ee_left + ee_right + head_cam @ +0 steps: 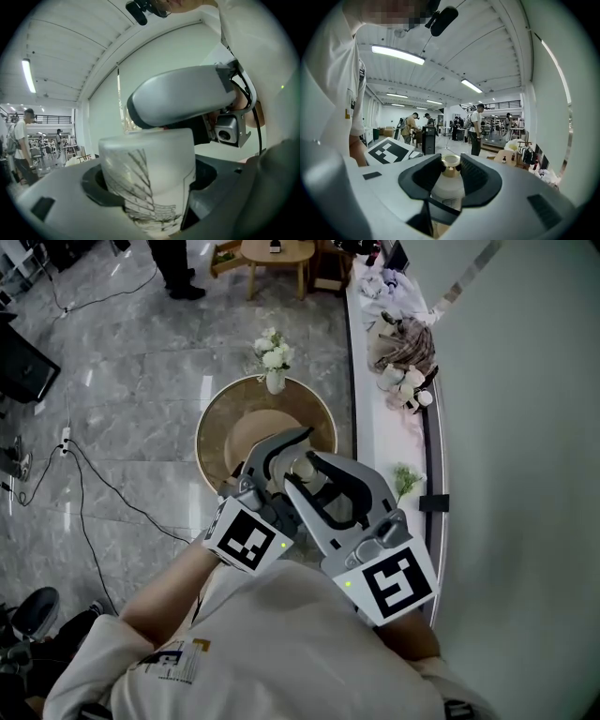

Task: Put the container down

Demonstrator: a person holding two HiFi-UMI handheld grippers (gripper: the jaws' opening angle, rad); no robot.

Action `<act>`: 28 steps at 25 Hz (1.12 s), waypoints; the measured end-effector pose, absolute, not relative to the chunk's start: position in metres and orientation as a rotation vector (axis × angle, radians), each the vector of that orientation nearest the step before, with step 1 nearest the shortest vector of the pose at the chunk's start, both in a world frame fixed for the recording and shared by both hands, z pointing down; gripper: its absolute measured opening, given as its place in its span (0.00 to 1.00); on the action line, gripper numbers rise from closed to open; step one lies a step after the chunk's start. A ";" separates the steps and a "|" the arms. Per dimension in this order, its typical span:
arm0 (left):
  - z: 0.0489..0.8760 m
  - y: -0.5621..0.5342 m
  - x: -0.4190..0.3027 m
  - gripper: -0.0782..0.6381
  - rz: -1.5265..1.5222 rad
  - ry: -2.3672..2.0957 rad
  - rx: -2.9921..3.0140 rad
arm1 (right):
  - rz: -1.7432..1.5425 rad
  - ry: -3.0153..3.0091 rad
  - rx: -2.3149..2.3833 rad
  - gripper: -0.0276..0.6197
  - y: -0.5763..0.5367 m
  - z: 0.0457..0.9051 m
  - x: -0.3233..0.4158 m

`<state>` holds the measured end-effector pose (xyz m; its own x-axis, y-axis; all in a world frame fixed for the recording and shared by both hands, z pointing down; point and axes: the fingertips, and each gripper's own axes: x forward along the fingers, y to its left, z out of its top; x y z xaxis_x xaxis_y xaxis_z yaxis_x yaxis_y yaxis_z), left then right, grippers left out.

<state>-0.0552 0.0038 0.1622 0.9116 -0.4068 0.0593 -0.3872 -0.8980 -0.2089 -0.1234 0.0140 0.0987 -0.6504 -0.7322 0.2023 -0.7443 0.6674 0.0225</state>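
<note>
left gripper (151, 183) clamped round white container (146, 152) | right gripper (451, 172) pinching its gold cap (451, 162) | over round table (210, 432)

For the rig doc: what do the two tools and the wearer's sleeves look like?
The left tool and right tool have curved grey jaws lined black. Each carries a white cube with black square markers and a green light. The sleeves are off-white.
</note>
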 end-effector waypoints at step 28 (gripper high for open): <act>0.203 -0.059 -0.038 0.61 -0.167 0.569 -2.905 | 0.166 -2.619 1.155 0.24 -0.053 0.141 -0.107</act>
<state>-0.0378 -0.0593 0.2032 0.9205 -0.3832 0.0760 -0.3633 -0.9113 -0.1939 -0.1072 -0.0529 0.1407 -0.6443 -0.7064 0.2931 -0.7378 0.6750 0.0051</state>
